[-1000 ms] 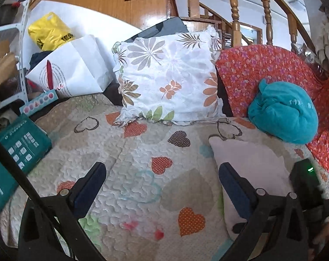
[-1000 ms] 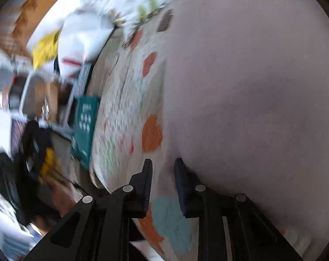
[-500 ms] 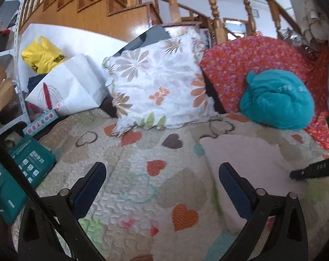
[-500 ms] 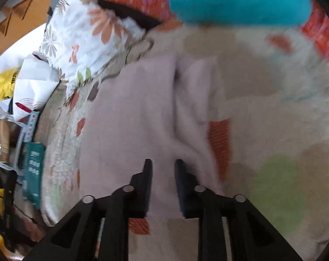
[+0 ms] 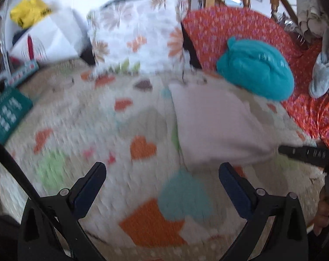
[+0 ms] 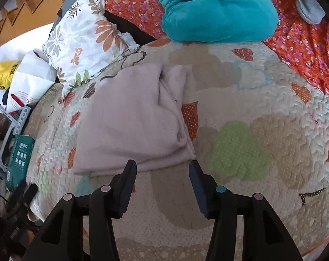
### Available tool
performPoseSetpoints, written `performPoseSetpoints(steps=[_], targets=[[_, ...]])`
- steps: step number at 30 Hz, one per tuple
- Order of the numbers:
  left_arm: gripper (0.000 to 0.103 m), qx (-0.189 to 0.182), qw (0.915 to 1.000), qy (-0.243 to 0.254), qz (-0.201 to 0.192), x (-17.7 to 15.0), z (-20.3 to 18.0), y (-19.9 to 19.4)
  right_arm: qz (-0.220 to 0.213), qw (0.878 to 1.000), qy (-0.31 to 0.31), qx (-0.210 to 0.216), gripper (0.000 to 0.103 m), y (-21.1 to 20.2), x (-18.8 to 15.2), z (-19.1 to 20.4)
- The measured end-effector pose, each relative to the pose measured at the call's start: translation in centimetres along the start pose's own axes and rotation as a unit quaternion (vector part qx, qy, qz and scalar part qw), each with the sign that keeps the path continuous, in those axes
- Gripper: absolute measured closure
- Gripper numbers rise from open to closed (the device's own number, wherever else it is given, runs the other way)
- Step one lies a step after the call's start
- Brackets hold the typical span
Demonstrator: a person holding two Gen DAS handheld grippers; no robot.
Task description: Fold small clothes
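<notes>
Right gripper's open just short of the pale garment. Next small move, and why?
Probably ease the right gripper forward so its open fingers straddle the near hem of the pale pink garment, then close. The garment lies loosely folded on the heart-print quilt, with its near edge just ahead of the fingertips and nothing gripped. The left gripper is also open, over bare quilt.

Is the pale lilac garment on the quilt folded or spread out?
Folded. In the right wrist view the pale lilac garment lies as a compact block on the quilt, with a doubled-over layer creased along its right side.
</notes>
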State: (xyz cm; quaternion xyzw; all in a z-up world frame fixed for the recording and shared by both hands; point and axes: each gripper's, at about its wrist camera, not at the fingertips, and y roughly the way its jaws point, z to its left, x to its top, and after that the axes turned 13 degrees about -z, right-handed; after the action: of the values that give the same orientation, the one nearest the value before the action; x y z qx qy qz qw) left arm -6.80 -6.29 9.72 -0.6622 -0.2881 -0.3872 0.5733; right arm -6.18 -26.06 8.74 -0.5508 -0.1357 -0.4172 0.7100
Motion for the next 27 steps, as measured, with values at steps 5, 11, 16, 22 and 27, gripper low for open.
performPoseSetpoints(steps=[5, 11, 16, 22, 27], targets=[[0.000, -0.018, 0.9962, -0.008, 0.085, -3.4, -0.5, 2.6, -0.009, 1.000, -0.002, -0.014, 0.044, -0.3, -0.2, -0.2], [0.000, -0.012, 0.9885, -0.023, 0.149, -5.8, -0.5, 5.2, -0.015, 0.999, -0.013, -0.029, 0.043, -0.5, -0.3, -0.2], [0.000, 0.000, 0.9875, -0.014, 0.157, -6.6, -0.7, 6.0, -0.018, 0.999, -0.002, -0.033, 0.042, -0.5, -0.2, -0.8], [0.000, 0.007, 0.9883, -0.008, 0.152, -6.8, -0.8, 6.1, -0.012, 0.999, 0.003, -0.034, 0.041, 0.1, -0.2, -1.1], [0.000, 0.009, 0.9886, -0.011, 0.150, -6.8, -0.8, 6.2, -0.011, 0.999, -0.006, -0.041, 0.040, 0.6, -0.2, -0.8]])
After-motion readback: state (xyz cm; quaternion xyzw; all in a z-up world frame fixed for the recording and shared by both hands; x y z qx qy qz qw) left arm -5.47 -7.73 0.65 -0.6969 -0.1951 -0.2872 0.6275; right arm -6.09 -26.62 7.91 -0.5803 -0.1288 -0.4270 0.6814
